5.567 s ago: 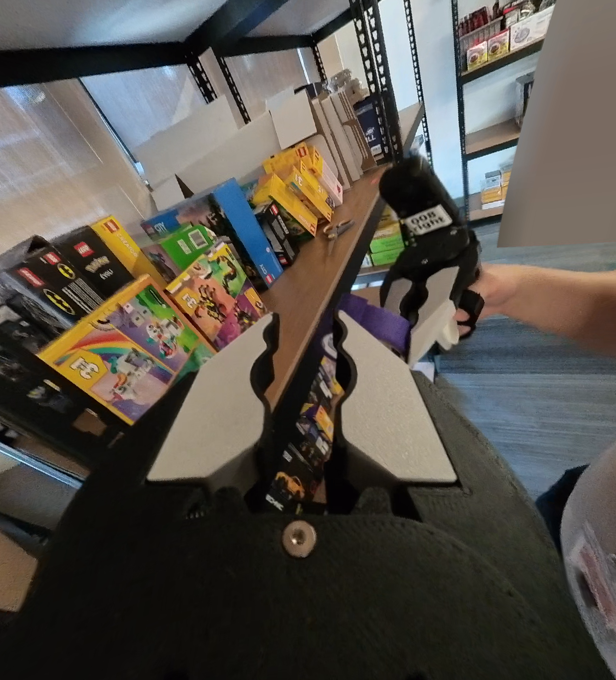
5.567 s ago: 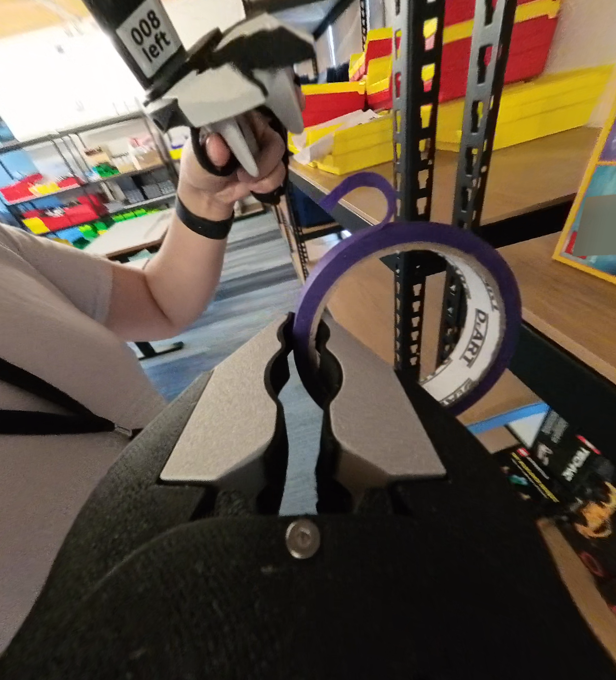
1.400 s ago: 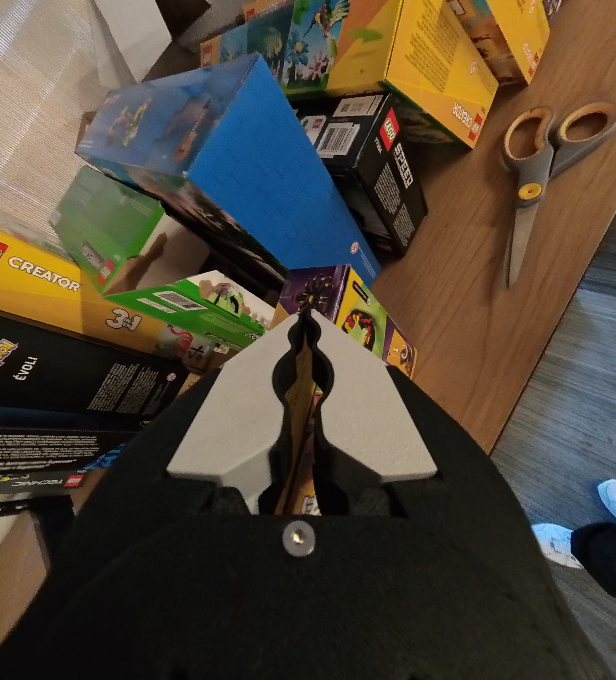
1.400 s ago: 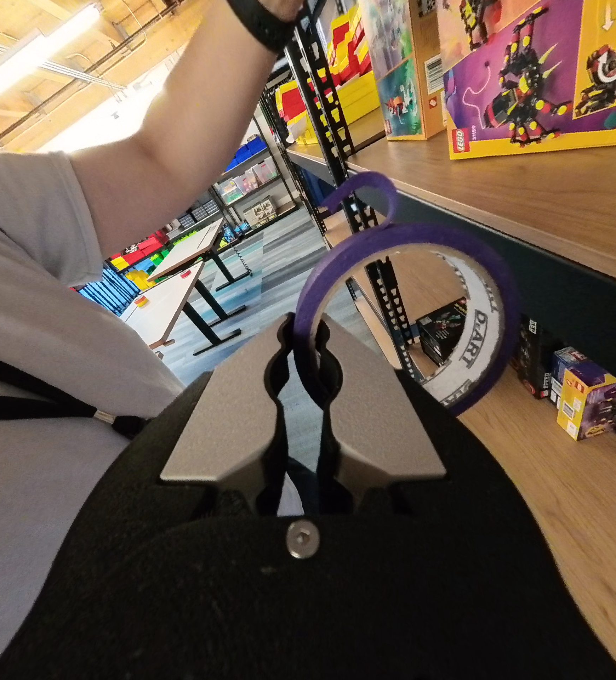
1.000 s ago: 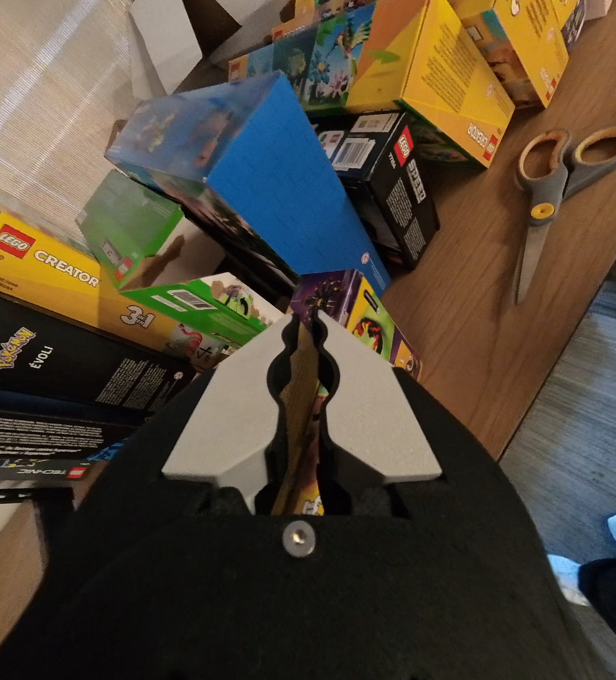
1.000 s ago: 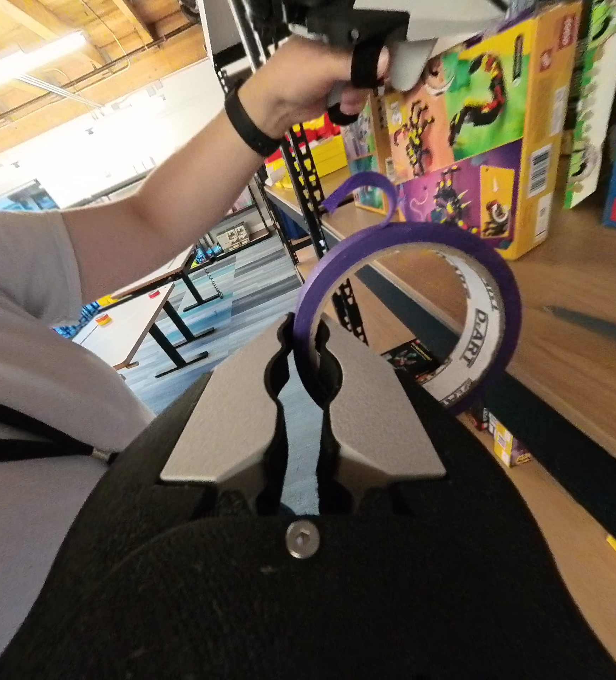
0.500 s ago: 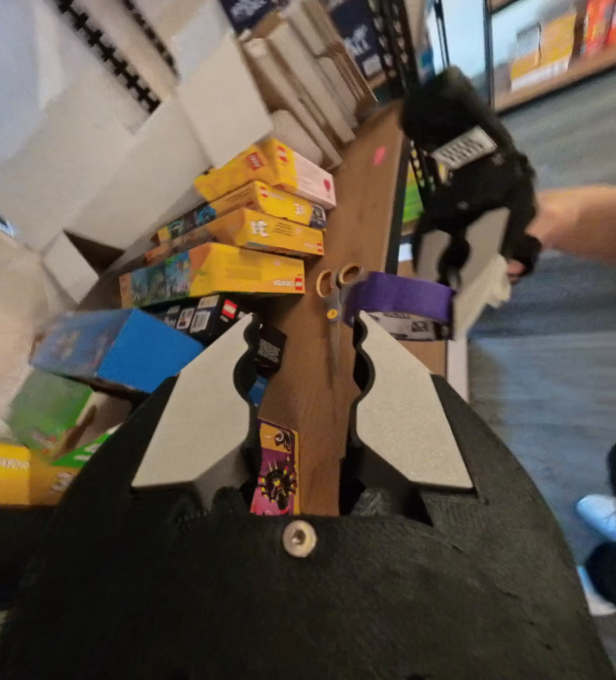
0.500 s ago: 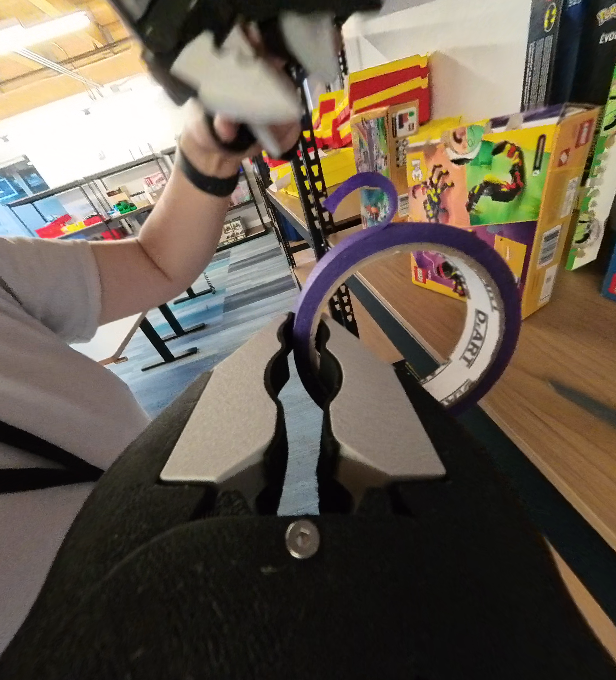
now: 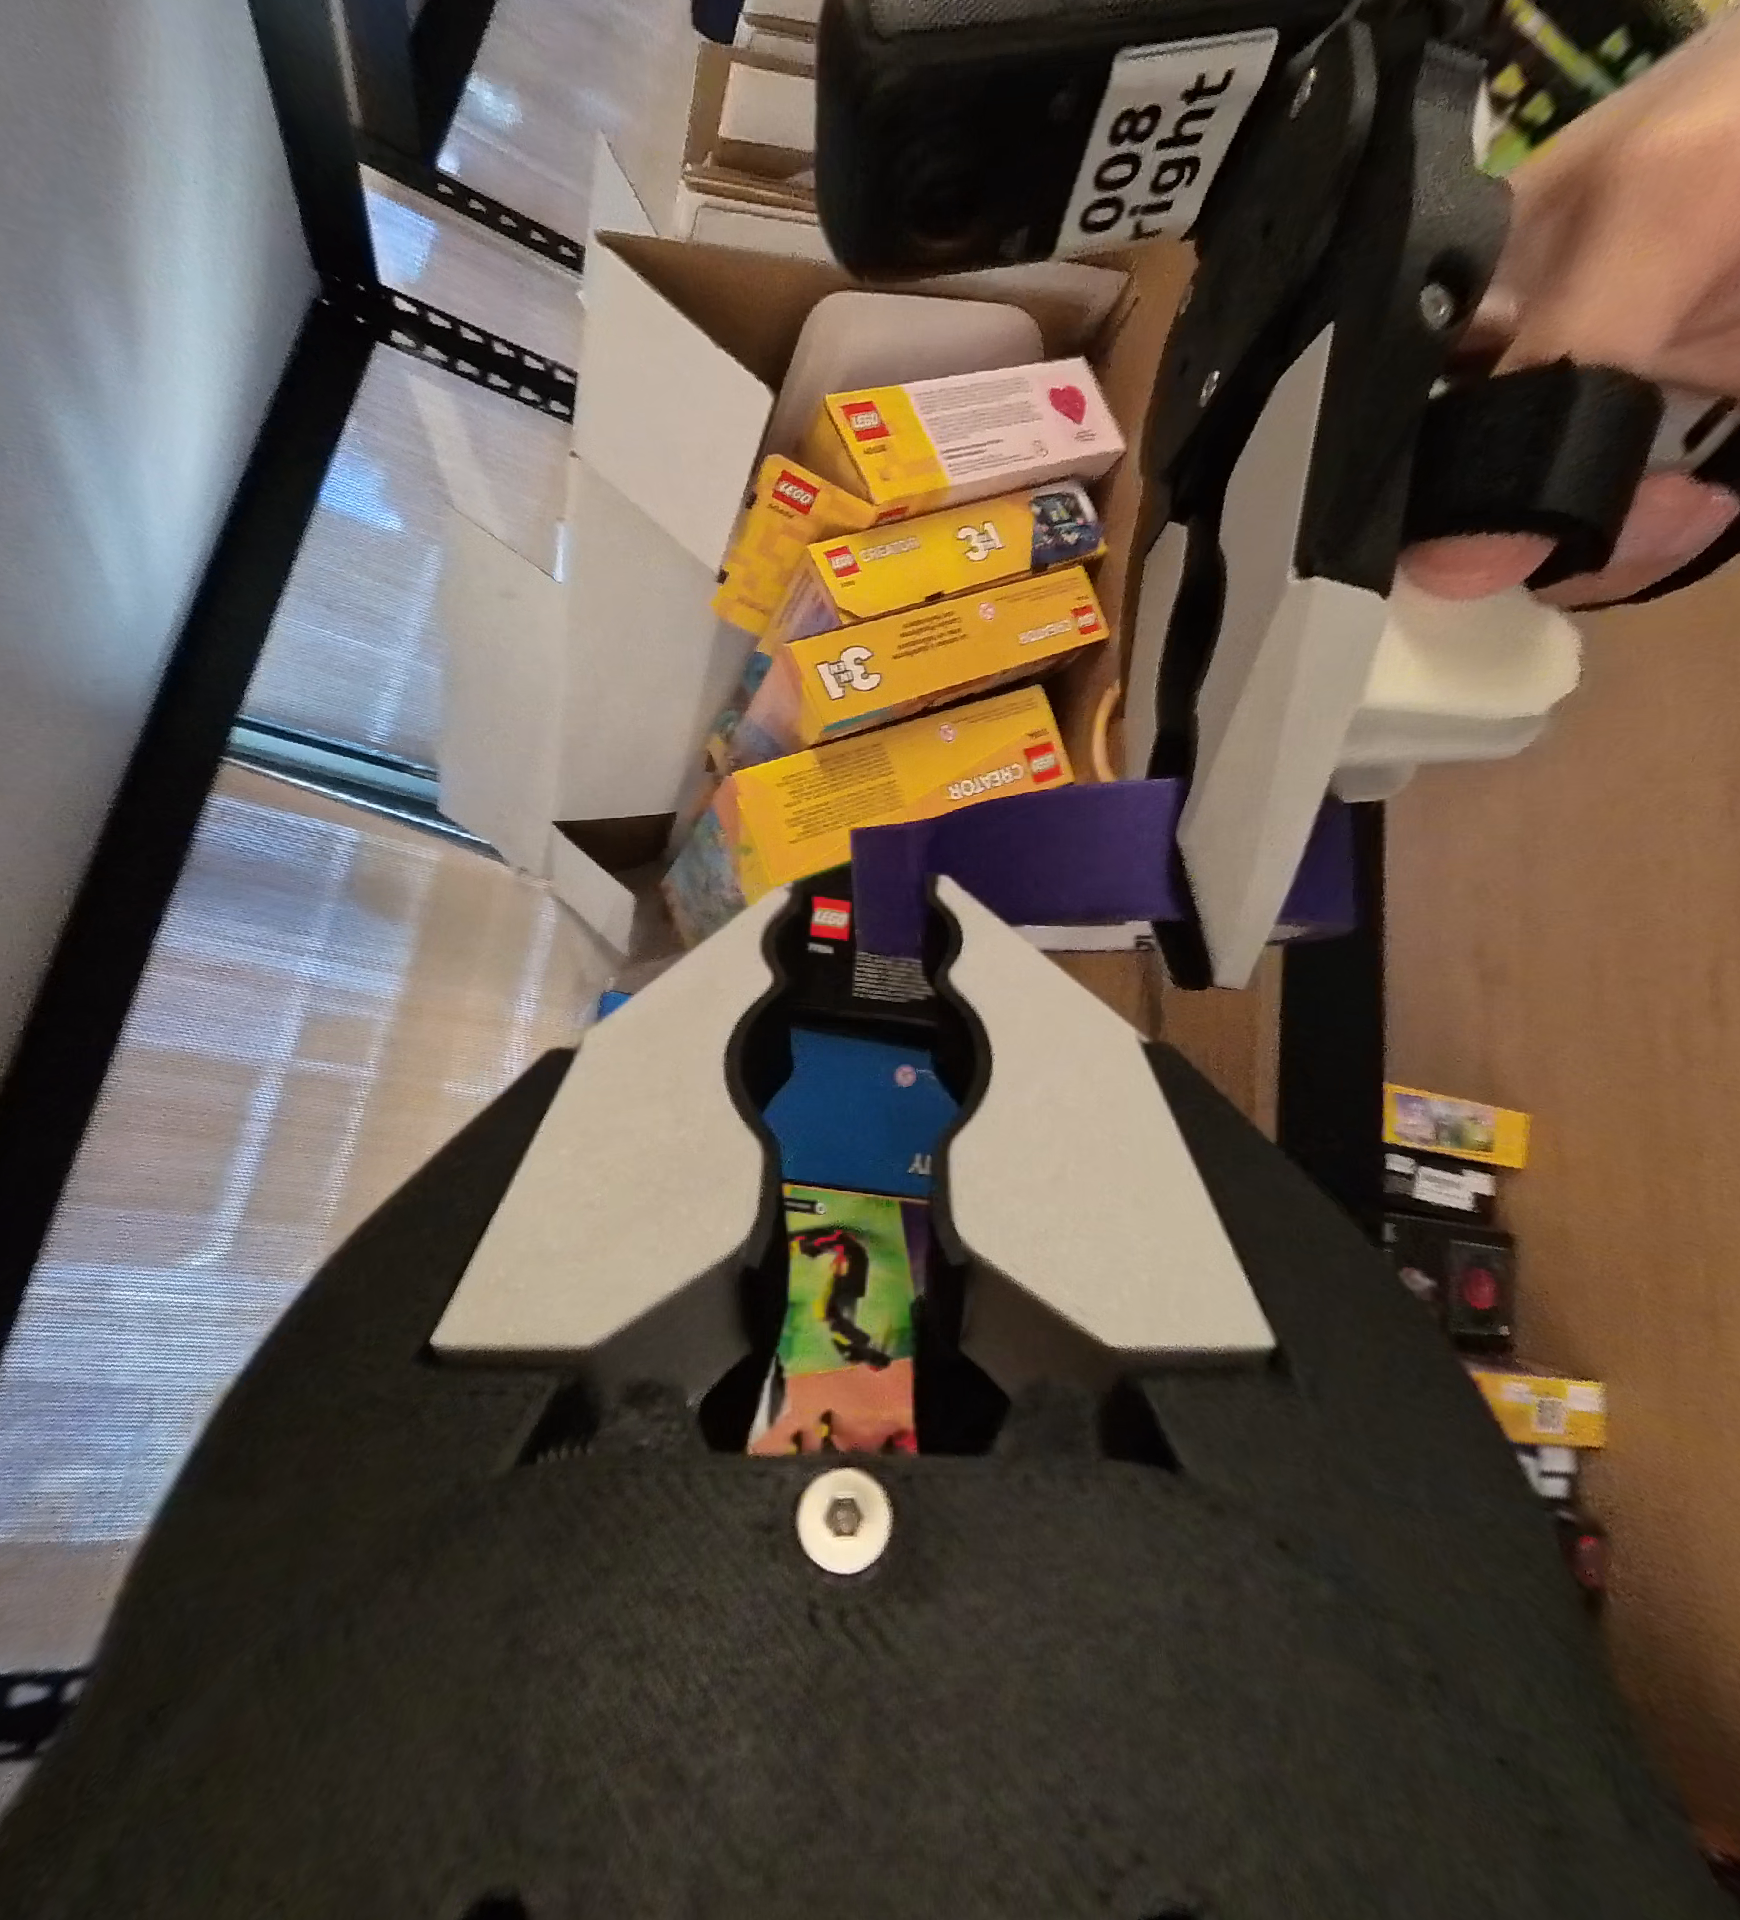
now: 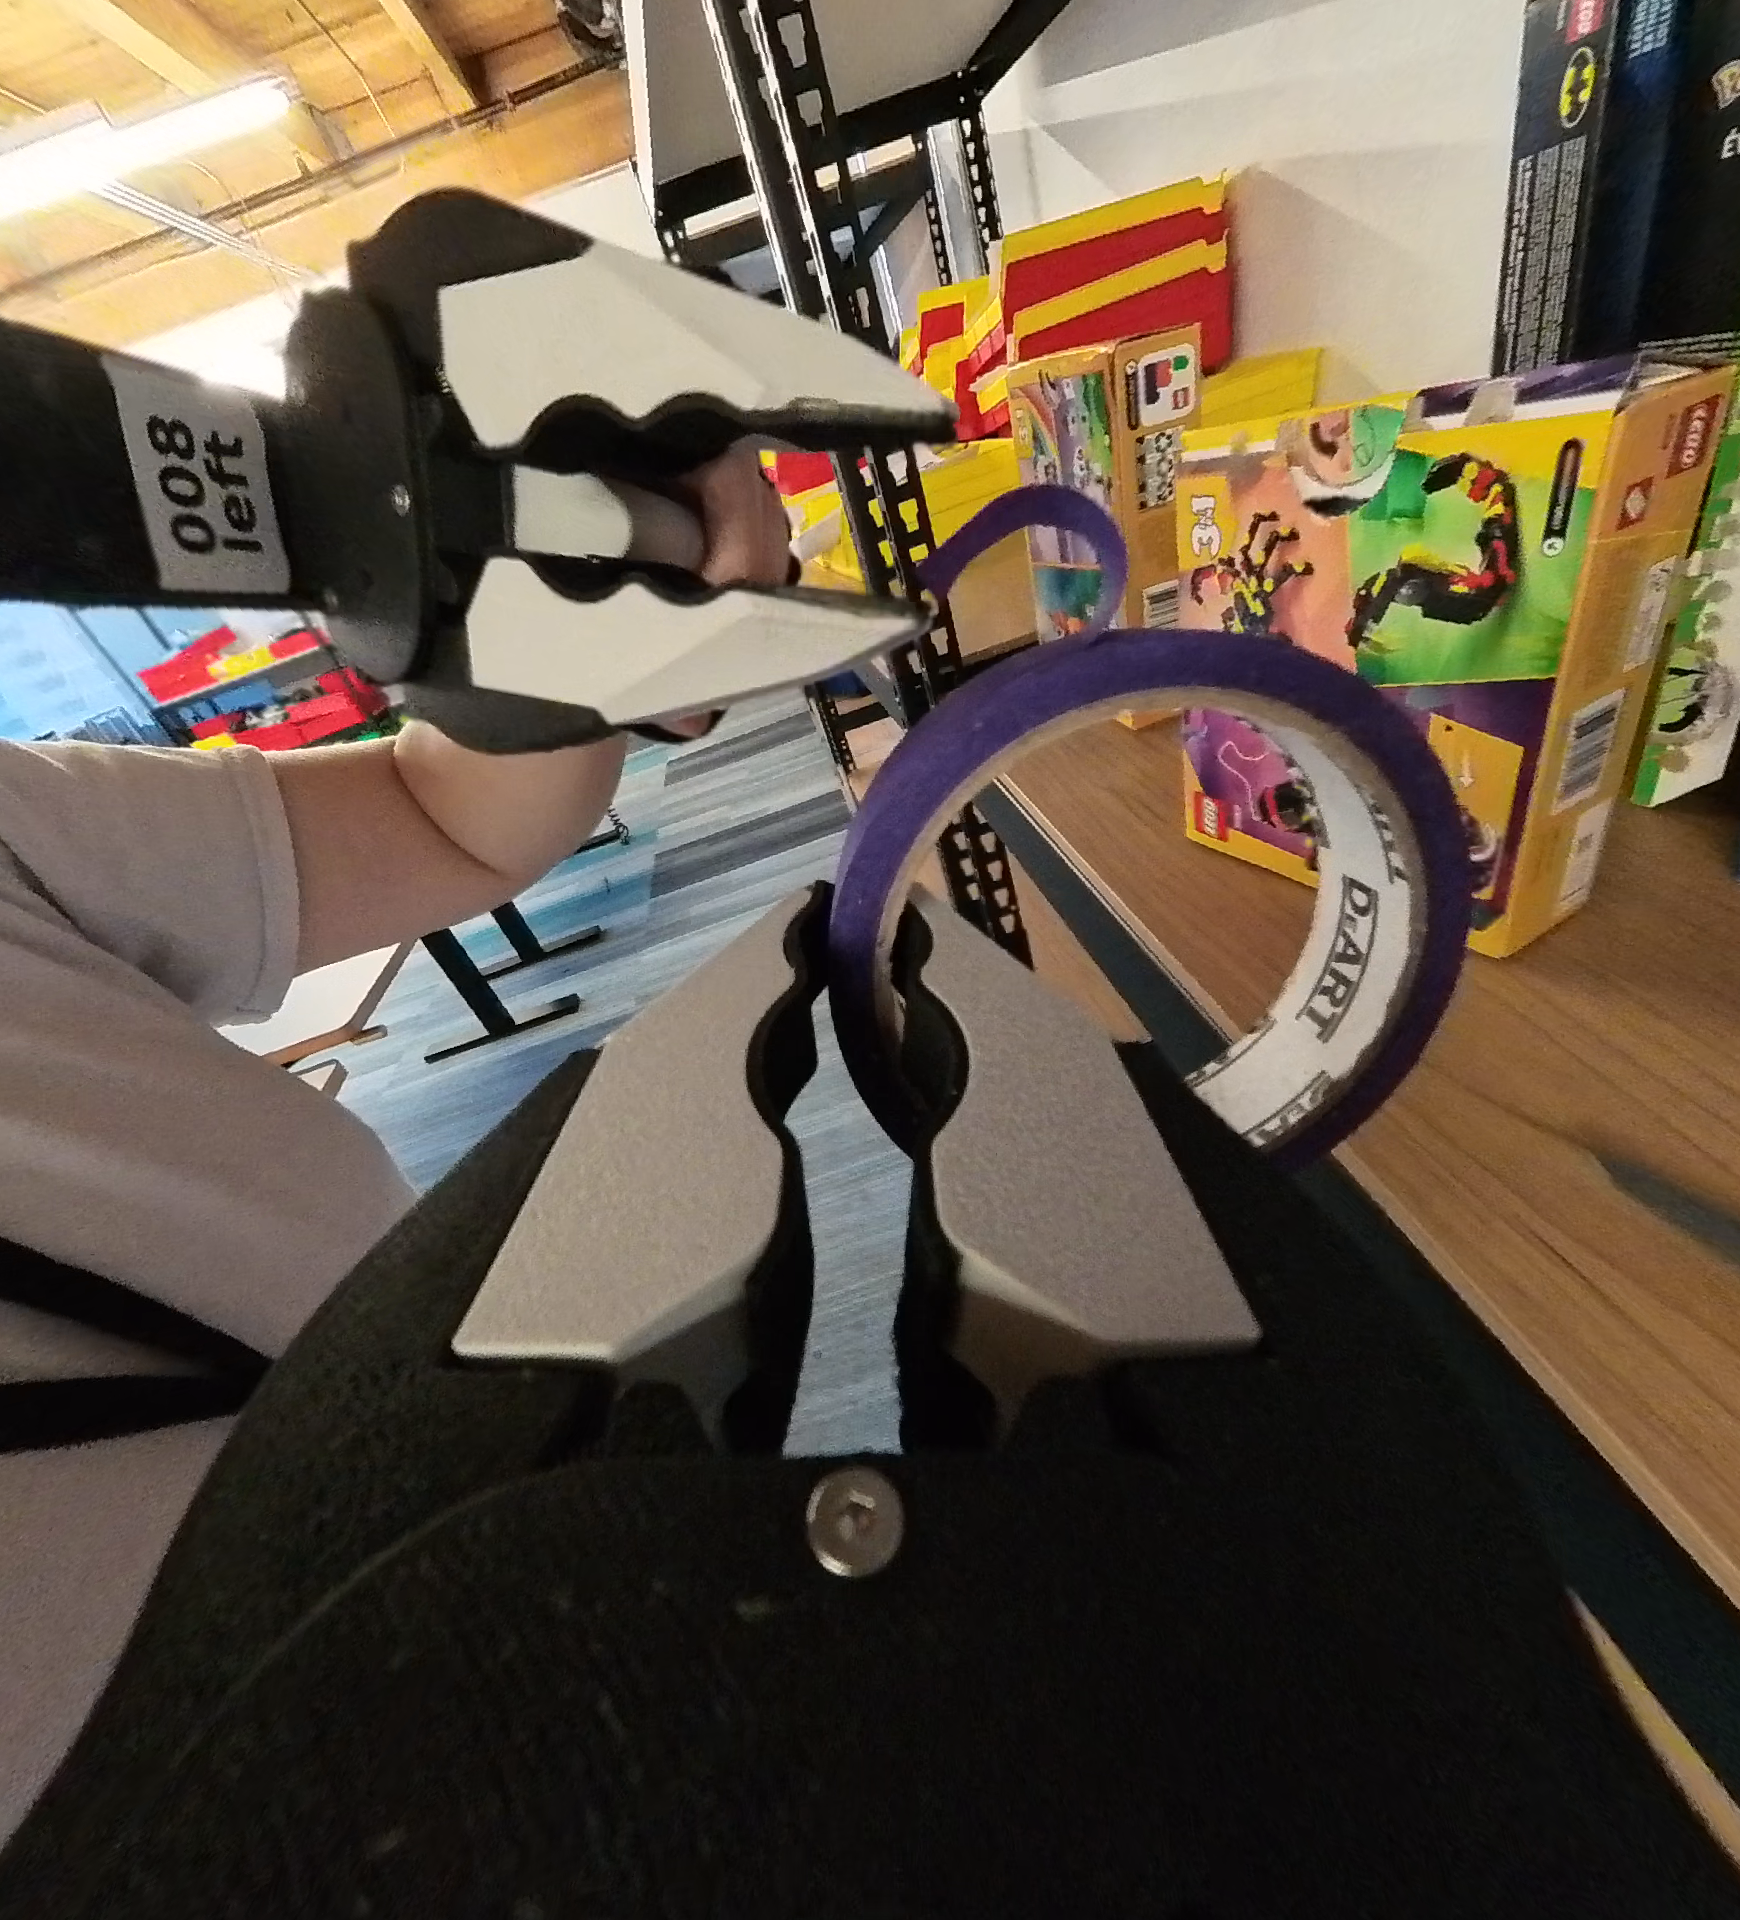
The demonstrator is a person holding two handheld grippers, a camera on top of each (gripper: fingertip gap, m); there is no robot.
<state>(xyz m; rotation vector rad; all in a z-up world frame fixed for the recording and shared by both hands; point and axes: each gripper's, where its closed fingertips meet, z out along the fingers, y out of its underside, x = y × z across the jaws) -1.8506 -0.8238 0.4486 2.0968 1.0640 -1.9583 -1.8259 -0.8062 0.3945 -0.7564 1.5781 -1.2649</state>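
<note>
Purple tape roll (image 10: 1406, 790) clamped in right hand-held gripper (image 10: 861, 925)

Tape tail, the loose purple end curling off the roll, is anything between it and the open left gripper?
Nothing visible. The left gripper is open, its tips right beside the tape tail, with only air between. The right gripper clamps the roll.

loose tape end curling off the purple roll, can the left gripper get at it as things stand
Probably yes. The left gripper is open, its fingers pointing at the loose tape end with nothing between them. The right gripper holds the purple roll clear above the wooden shelf.
</note>
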